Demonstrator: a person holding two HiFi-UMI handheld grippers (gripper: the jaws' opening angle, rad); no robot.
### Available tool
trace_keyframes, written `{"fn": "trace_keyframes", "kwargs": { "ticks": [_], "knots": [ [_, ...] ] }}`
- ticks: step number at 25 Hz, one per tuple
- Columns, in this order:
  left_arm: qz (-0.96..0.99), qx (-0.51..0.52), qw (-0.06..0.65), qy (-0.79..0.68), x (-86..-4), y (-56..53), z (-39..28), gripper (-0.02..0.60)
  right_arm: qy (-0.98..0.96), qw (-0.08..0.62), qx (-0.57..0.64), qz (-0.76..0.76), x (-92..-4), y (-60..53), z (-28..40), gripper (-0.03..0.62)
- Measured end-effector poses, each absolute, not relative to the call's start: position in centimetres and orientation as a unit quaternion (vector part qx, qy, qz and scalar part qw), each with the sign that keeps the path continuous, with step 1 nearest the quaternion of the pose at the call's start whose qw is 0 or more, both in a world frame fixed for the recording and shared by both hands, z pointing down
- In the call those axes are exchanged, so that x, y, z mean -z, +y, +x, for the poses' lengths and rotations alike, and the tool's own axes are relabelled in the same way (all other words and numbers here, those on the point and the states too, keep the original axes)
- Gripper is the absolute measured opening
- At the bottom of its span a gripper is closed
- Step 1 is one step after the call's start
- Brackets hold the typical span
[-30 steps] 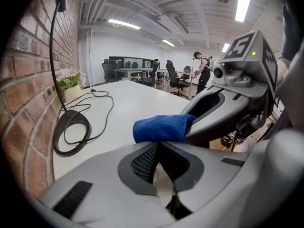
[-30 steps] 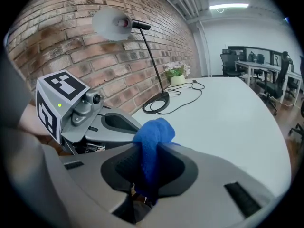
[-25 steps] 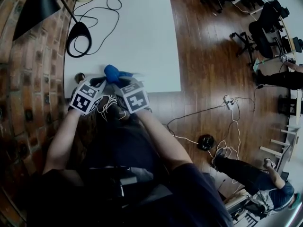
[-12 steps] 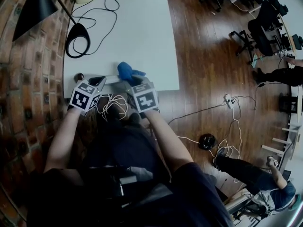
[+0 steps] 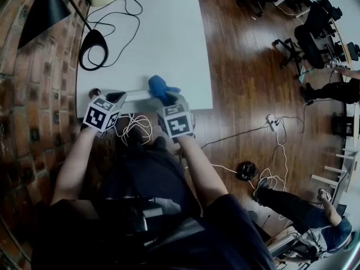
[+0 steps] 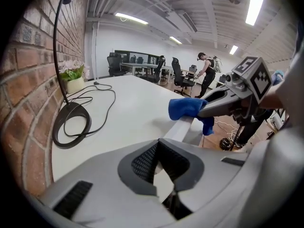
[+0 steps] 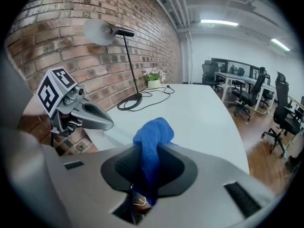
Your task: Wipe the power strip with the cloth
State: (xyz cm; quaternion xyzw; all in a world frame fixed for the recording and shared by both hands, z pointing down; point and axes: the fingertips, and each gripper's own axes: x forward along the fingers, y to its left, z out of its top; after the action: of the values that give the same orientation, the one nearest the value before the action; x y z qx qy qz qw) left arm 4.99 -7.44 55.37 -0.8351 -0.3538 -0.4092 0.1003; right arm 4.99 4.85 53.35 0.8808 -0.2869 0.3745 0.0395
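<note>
The power strip [image 5: 138, 93], a slim white bar, lies along the near edge of the table [image 5: 169, 38]. Its left end meets the tips of the left gripper [image 5: 117, 98], whose jaws are pressed together. To the right, the right gripper [image 5: 167, 99] pinches a bunched blue cloth [image 5: 162, 87] resting on the strip.

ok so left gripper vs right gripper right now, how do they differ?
The left gripper is shut on the end of the white power strip. The right gripper is shut on the bunched blue cloth.
The left's fingers are almost together, while the right's stand slightly apart around the cloth.
The left sits nearer the brick wall, and the right is further along the strip, cloth against it.
Both grip something and angle down toward the table.
</note>
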Motion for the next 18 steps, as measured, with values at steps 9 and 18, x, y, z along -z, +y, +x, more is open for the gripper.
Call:
{"fn": "trace_keyframes", "kwargs": {
  "ticks": [9,18],
  "knots": [
    [-0.835,0.409,0.101,-0.355,-55.4,-7.4,5.1,0.003,-0.262,0.087,-0.375,0.885,-53.6,7.2,4.9,0.077],
    [-0.833,0.408,0.116,-0.355,-55.2,-7.3,5.2,0.003,-0.266,0.183,-0.399,0.859,-54.2,8.2,5.1,0.078]
  ]
}}
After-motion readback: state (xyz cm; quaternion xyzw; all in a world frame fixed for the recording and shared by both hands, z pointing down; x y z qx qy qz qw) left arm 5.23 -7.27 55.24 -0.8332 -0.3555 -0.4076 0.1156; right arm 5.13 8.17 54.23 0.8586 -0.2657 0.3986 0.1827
